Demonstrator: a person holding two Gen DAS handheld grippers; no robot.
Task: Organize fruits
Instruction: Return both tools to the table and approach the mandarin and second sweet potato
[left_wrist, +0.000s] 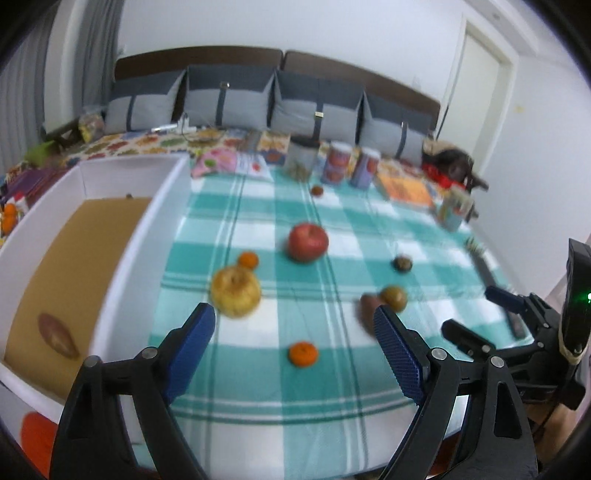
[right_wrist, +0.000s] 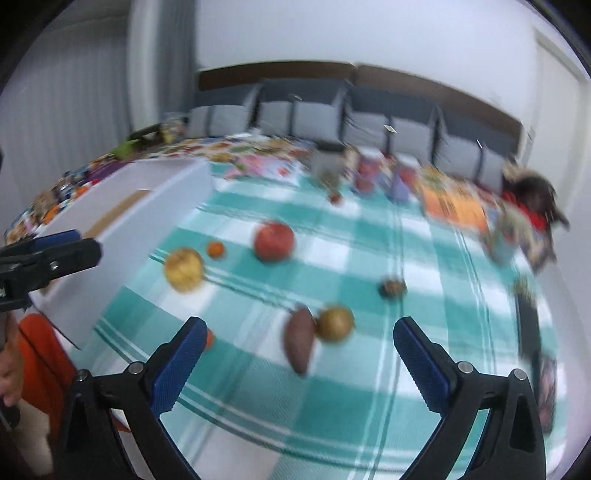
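Left gripper (left_wrist: 293, 334) held above the near part of the teal-and-white checked cloth (left_wrist: 258, 398), jaws spread wide with nothing between the blue pads; right gripper (right_wrist: 299, 343) likewise gaping and empty over the same cloth, angled down at the scattered fruit. On the cloth: a red apple (left_wrist: 308, 242) near the middle; a yellow apple (left_wrist: 236, 291) nearer the box, with a small orange (left_wrist: 248, 259) just behind it; another small orange (left_wrist: 303, 353) close to the left gripper; a sweet potato (right_wrist: 300, 339) lying touching or just beside a greenish-brown round fruit (right_wrist: 335, 324); a small dark fruit (left_wrist: 402, 263) apart to the right; a tiny reddish fruit (left_wrist: 317, 190) far back near the decorated tins (left_wrist: 336, 162). At the left, a white box (left_wrist: 122, 266) with a brown cardboard floor; inside it, one brown oblong item (left_wrist: 59, 335), too blurred to name. Behind, a row of grey cushions (left_wrist: 225, 101) against a dark headboard. Orange sleeve (right_wrist: 44, 362) visible at the lower left of the right wrist view.
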